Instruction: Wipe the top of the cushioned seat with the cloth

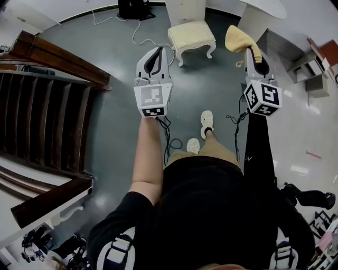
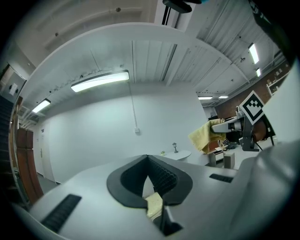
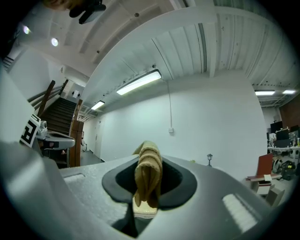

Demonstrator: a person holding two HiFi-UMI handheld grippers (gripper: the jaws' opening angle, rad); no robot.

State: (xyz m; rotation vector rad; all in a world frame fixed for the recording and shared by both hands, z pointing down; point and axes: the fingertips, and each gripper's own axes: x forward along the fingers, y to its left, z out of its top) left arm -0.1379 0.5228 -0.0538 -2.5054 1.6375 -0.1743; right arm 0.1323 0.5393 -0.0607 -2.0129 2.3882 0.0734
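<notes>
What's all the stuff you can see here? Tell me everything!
seat: one, pale yellow cushion on white legs, on the floor ahead
cloth: one, yellow, pinched in the right gripper
stairs: one flight, dark brown wood, at the left
cable: one, white, trailing over the grey floor left of the seat
box: one, black, by the far wall
shelf: one, grey, far right
shoes: two, white, on the person's feet
left gripper: one, grey with black jaws, shut, empty
right gripper: one, grey, shut on the cloth
</notes>
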